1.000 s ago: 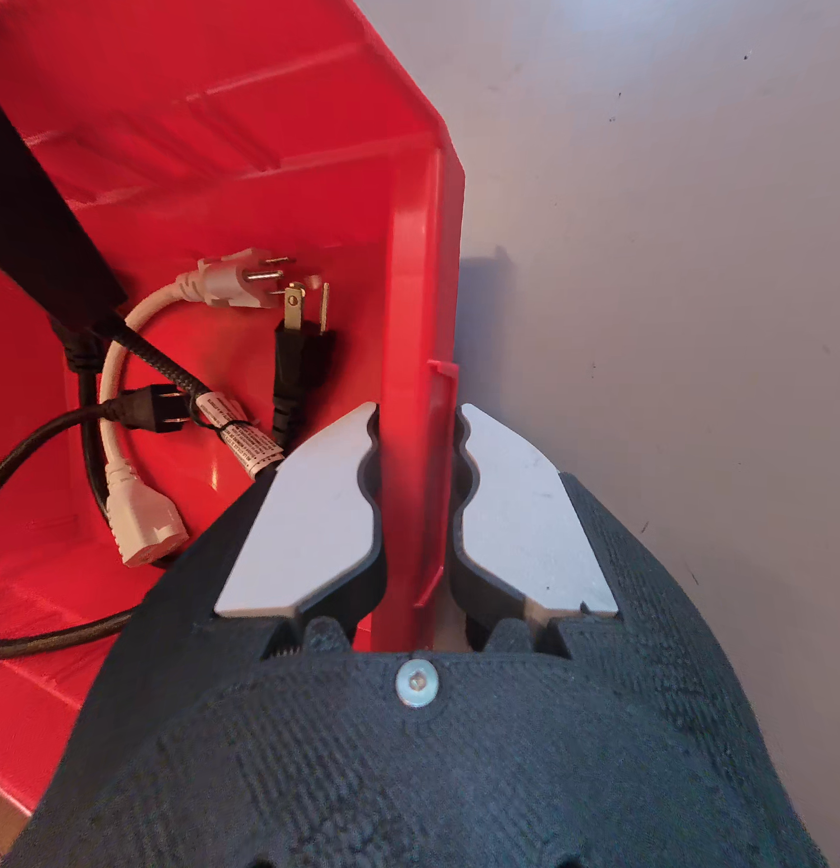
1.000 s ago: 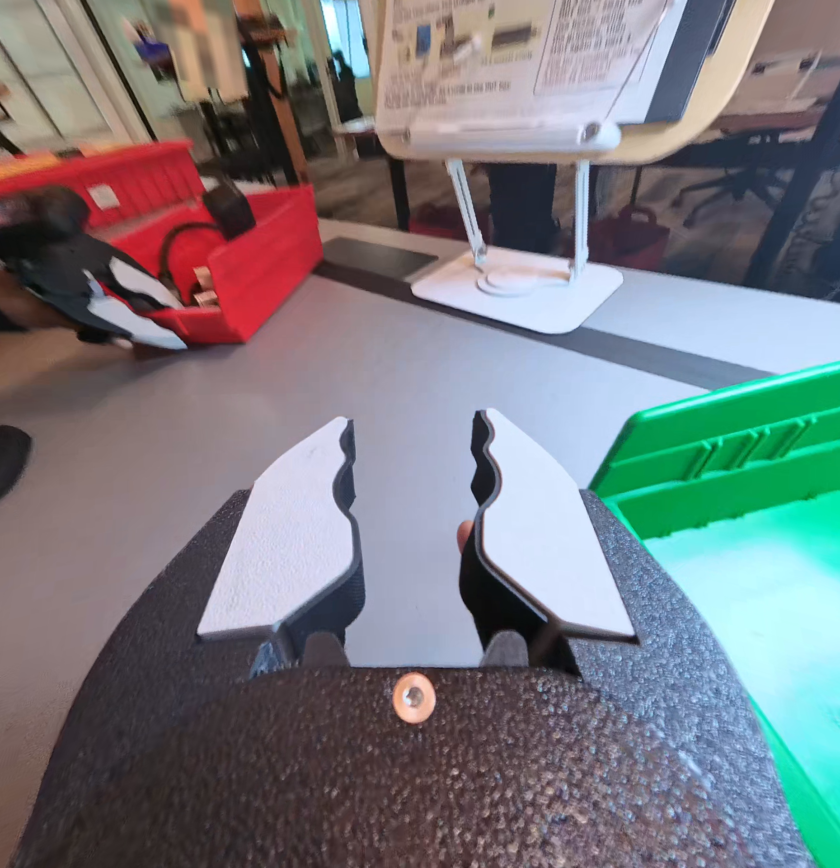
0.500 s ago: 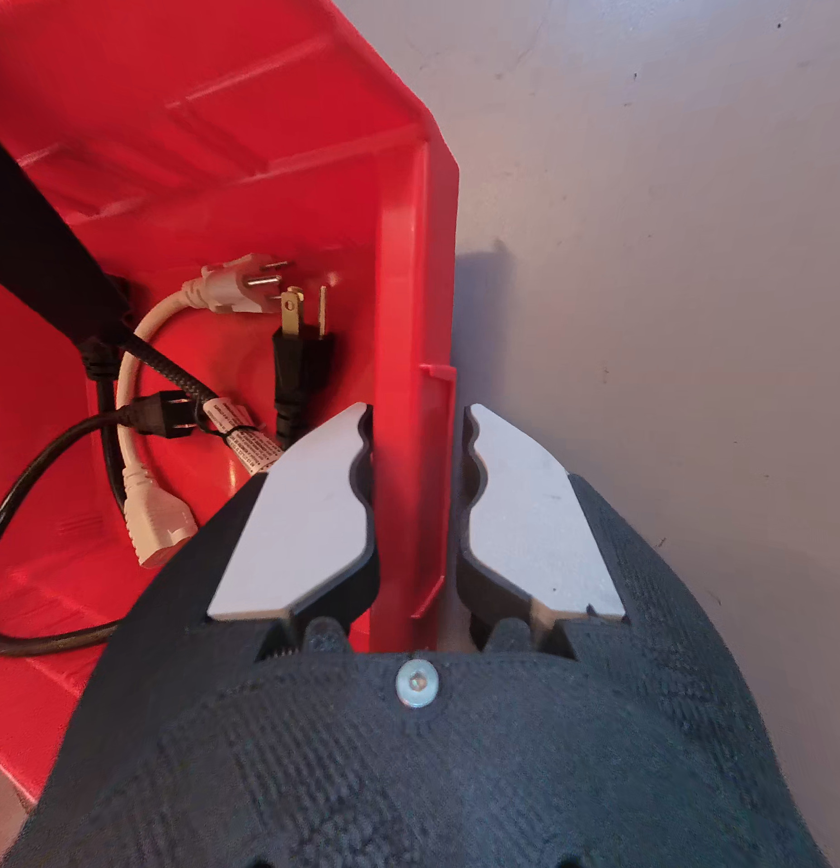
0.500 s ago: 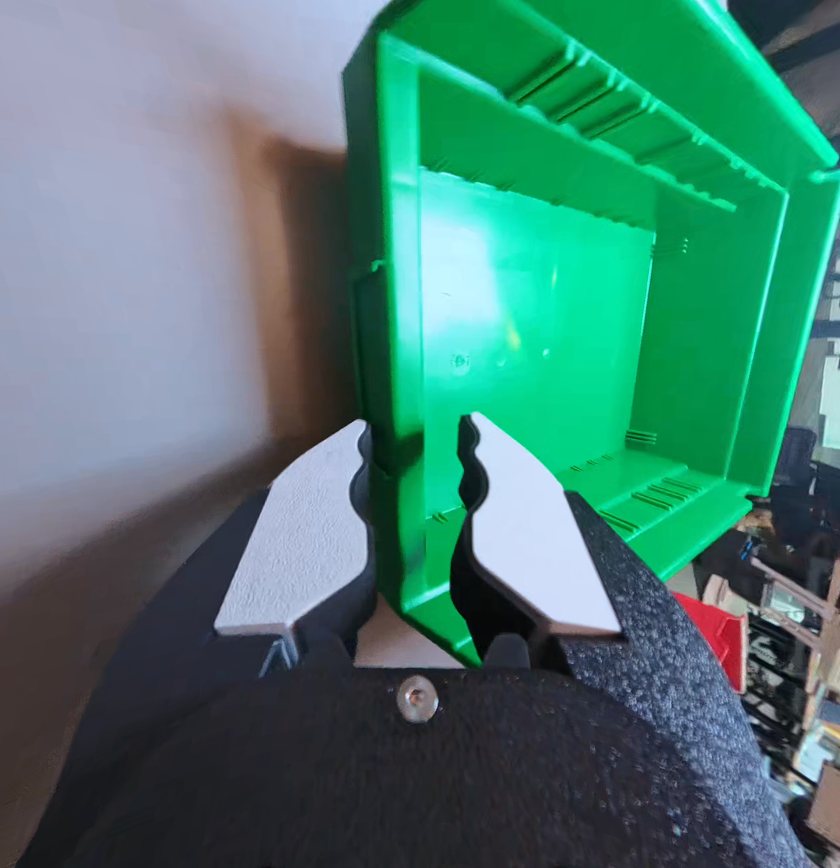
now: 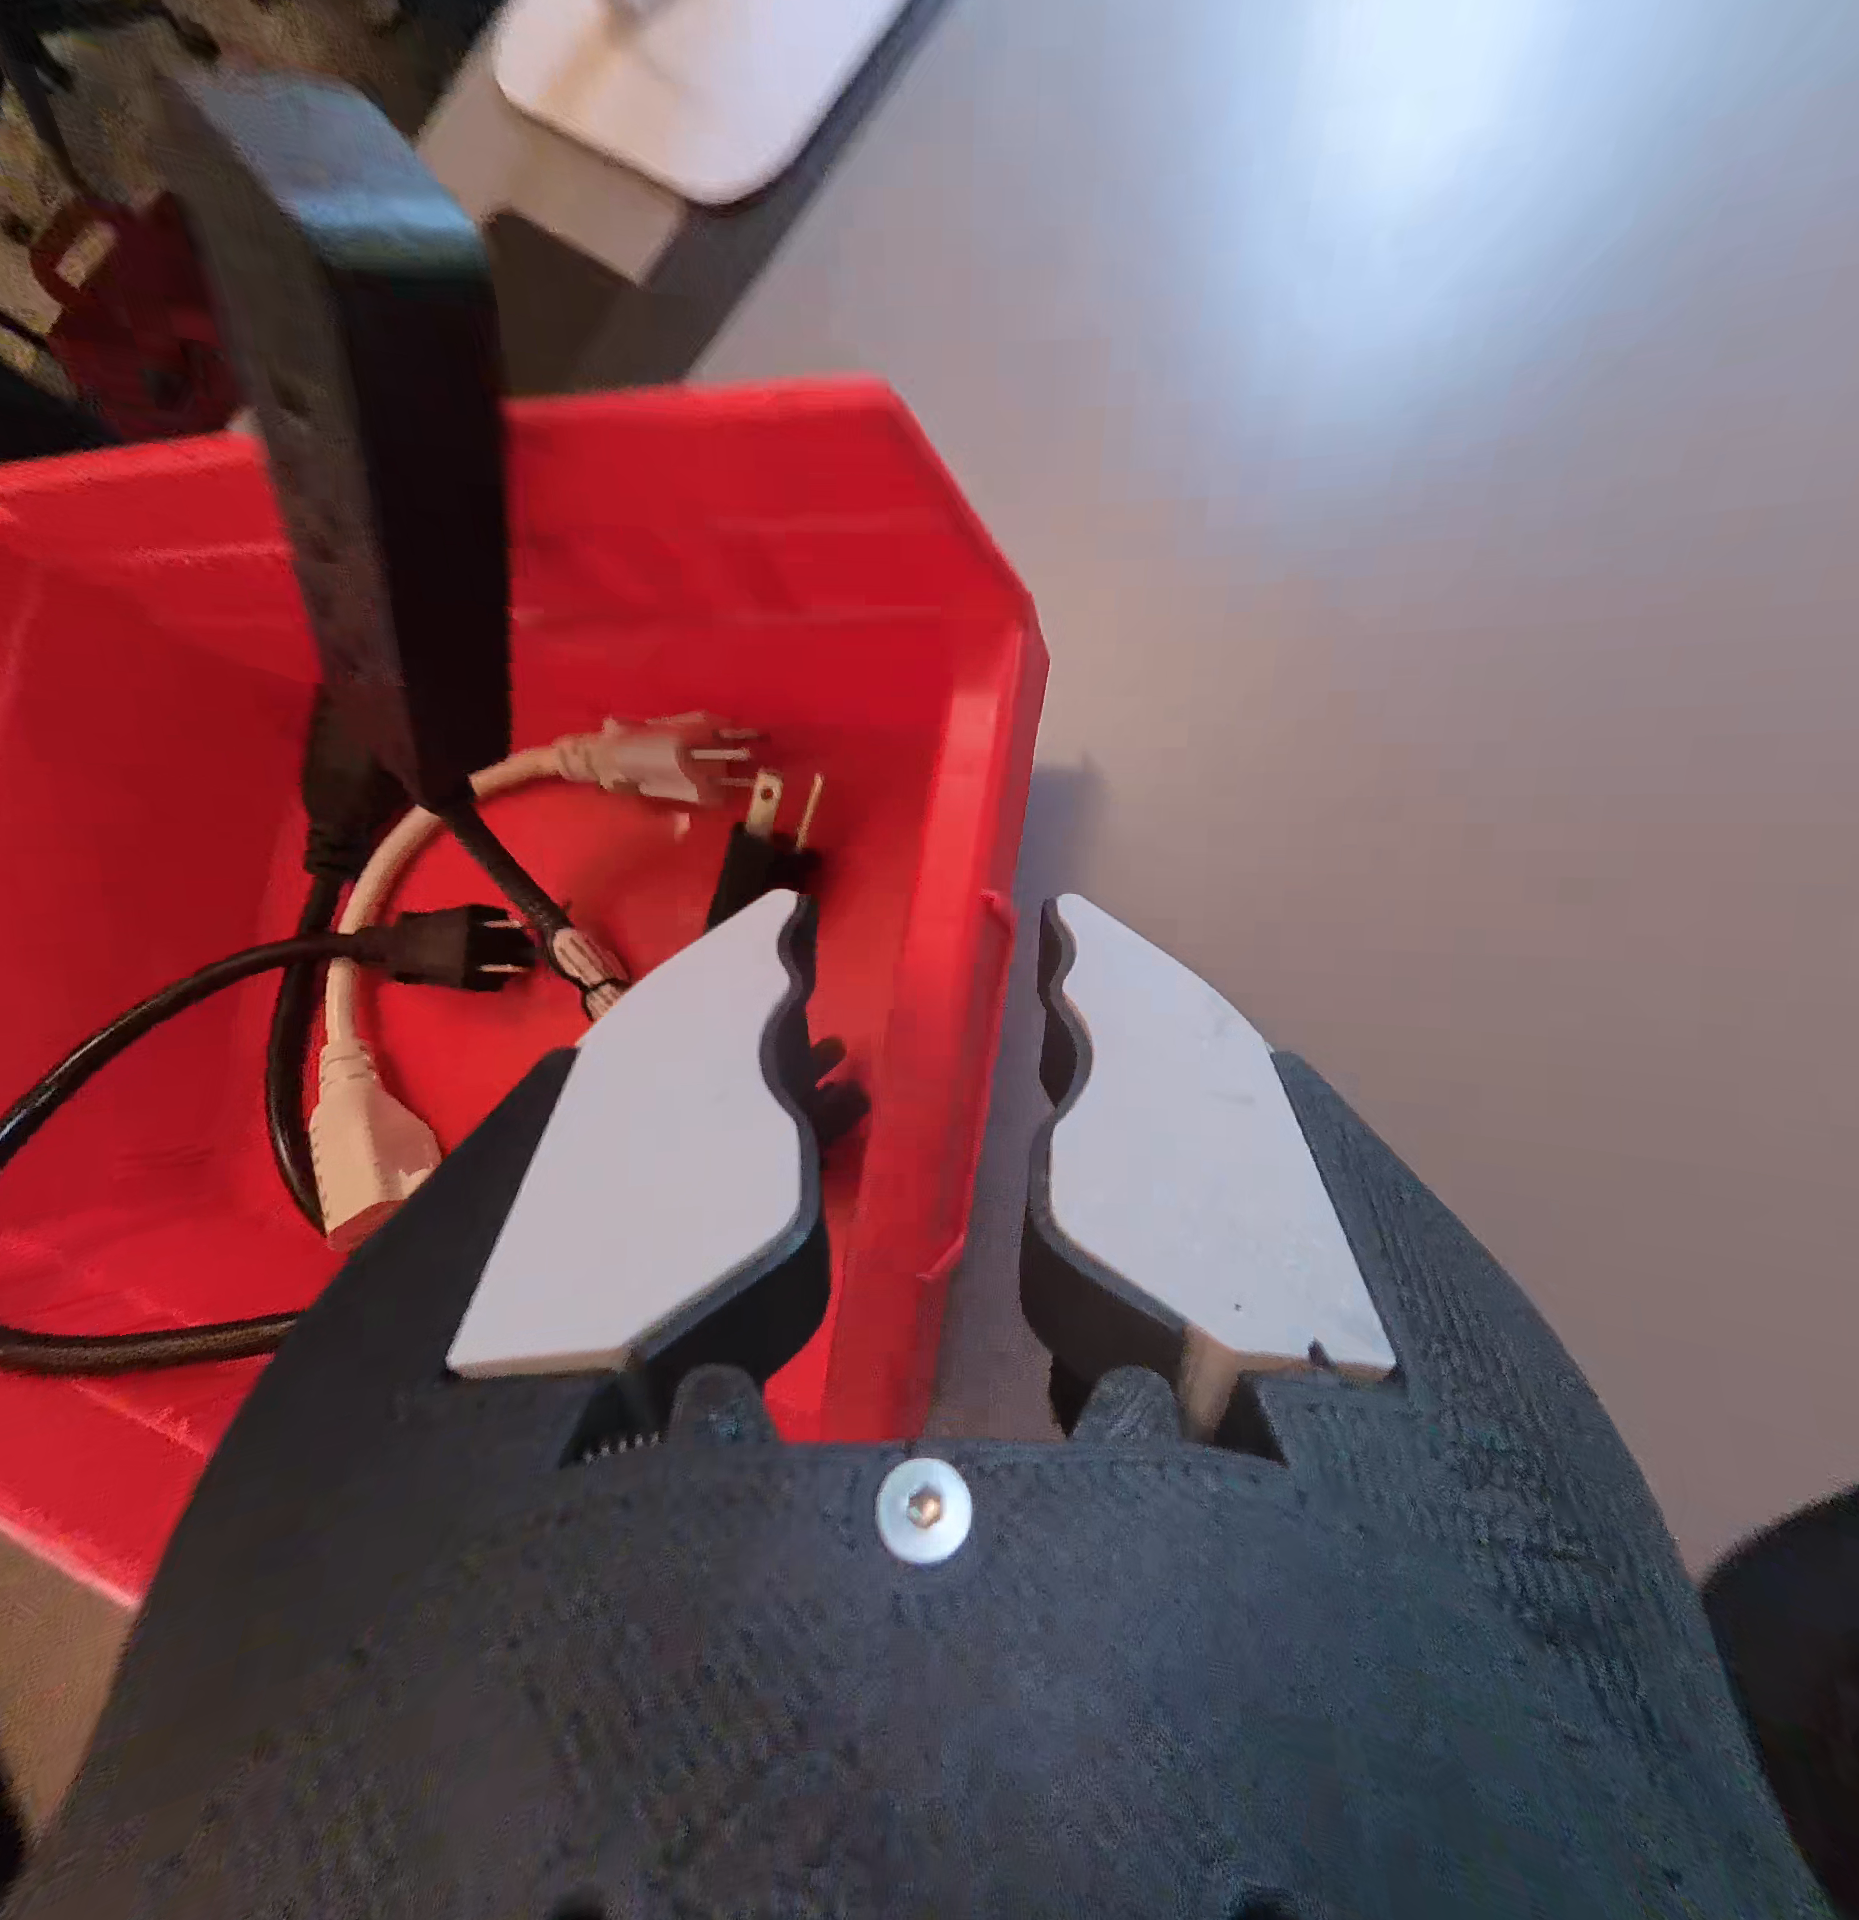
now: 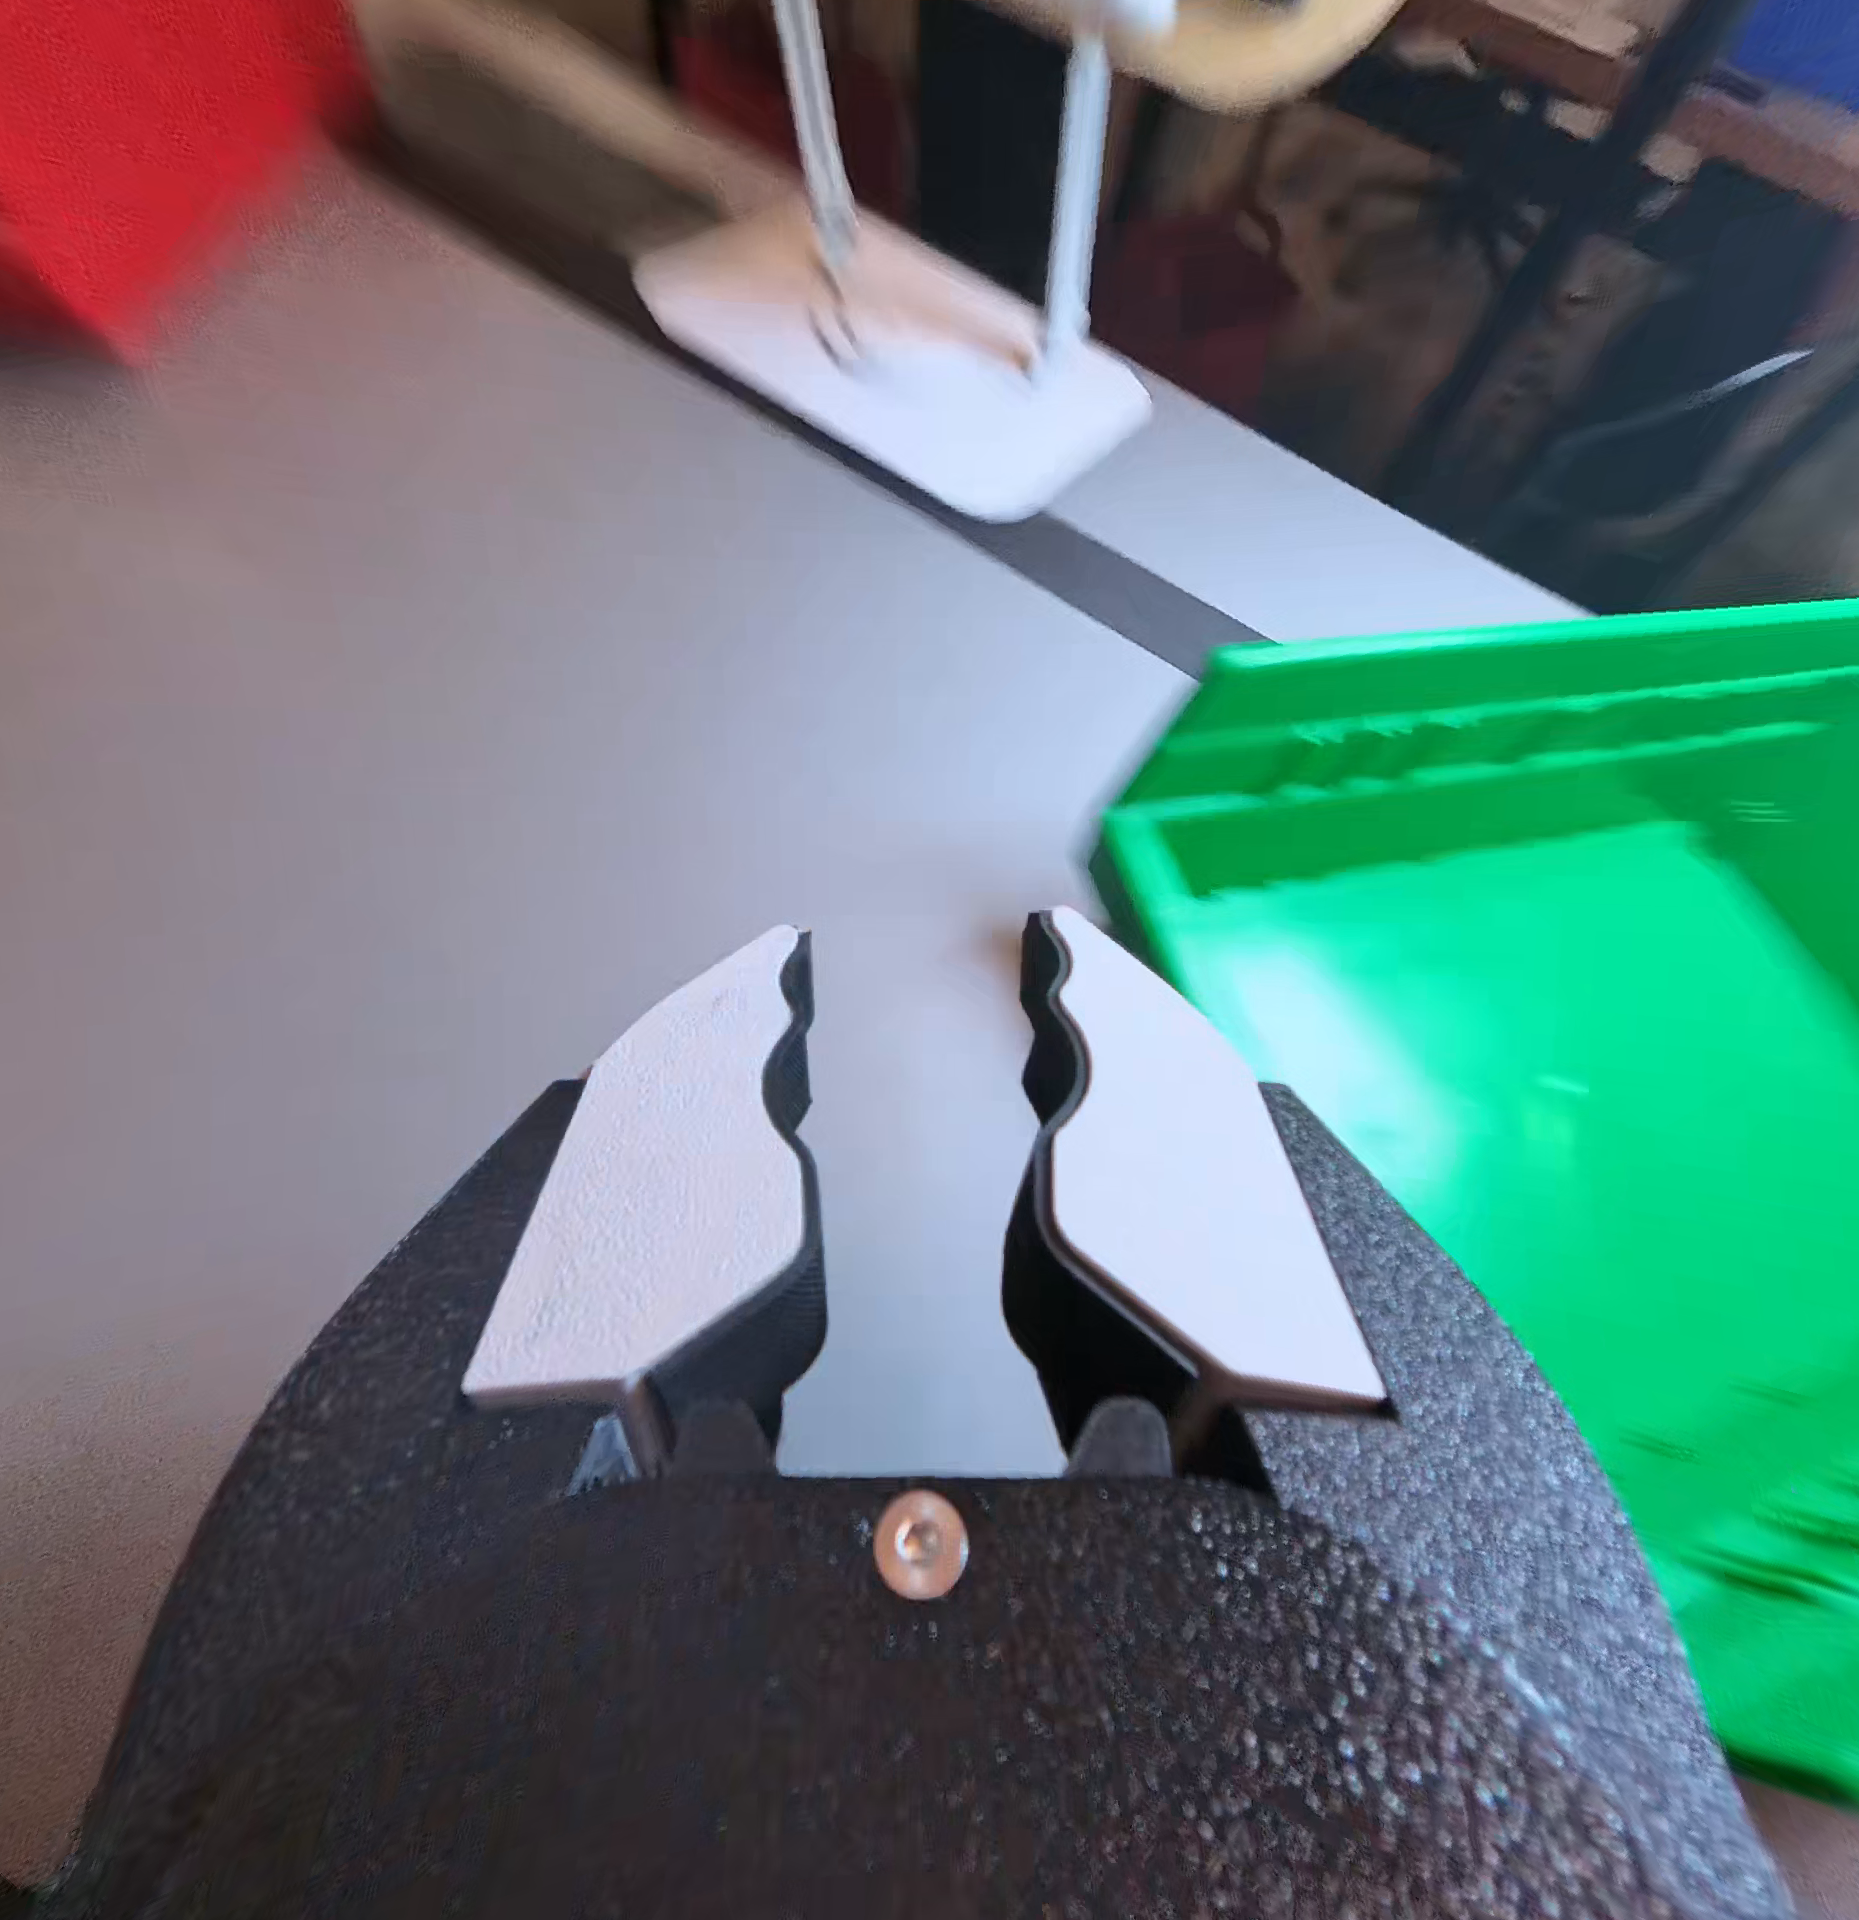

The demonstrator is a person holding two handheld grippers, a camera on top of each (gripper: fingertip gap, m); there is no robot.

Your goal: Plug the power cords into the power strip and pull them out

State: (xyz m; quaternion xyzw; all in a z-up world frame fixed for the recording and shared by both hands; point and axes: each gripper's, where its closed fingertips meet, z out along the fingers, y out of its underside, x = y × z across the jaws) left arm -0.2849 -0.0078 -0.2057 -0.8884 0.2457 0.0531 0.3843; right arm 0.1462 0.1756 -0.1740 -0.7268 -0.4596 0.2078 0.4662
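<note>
left gripper fingers apart straddling red bin right wall, cords and power strip inside, right gripper fingers apart, empty, beside green bin

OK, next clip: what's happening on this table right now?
A person holds two grippers over a grey table. The left gripper is open, its fingers astride the side wall of a red bin without clamping it. Inside lie a black power strip and unplugged white and black cords. The right gripper is open and empty beside an empty green bin. Nothing is plugged in yet.
</note>
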